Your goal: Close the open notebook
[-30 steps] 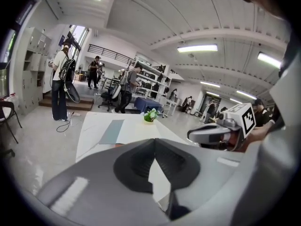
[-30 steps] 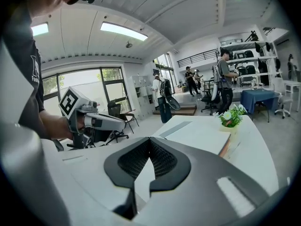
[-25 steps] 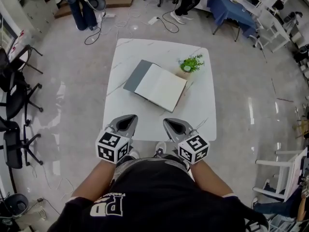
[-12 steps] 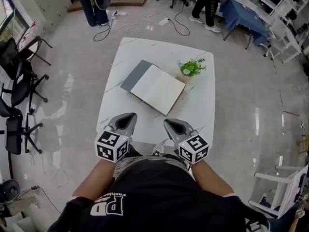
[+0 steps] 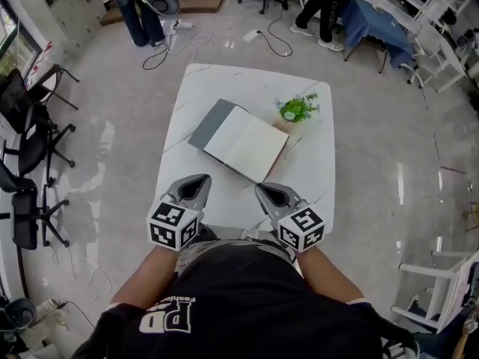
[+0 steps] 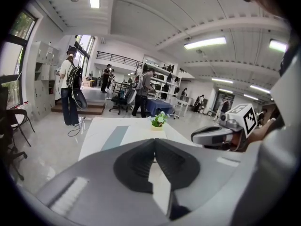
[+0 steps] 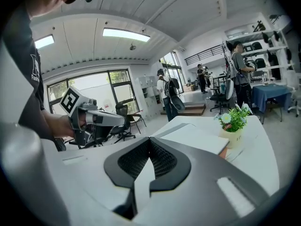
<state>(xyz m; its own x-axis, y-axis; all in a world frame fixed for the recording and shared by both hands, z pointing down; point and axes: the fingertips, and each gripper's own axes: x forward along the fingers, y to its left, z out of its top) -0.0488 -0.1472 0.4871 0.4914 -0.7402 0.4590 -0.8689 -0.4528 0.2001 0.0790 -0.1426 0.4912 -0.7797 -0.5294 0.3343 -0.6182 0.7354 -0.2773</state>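
Head view: the open notebook (image 5: 239, 142) lies slantwise on the tabletop (image 5: 314, 172) ahead of both tools, its near corner closest to the right tool (image 5: 266, 188). Left gripper view: left tool (image 6: 154, 141) clenched, empty. Right gripper view: right tool clenched, empty, notebook ahead

Item count, head view:

- Table (image 5: 318, 172): one, at frame centre.
- Notebook (image 5: 247, 142): one, lying open on the table.
- Potted plant (image 5: 298, 109): one, on the table, at the notebook's upper right.
- Grippers: two, at lower centre, the left gripper (image 5: 193, 185) and the right gripper (image 5: 271, 194).
- Marker cubes: two, one per gripper, the left cube (image 5: 174, 225) and the right cube (image 5: 301, 229).
- Bystanders at the top edge: two, one bystander at upper left (image 5: 142, 10) and one bystander right of centre (image 5: 325, 10).
- Black chairs (image 5: 30, 148) along the left edge: at least three; the exact number cannot be read.
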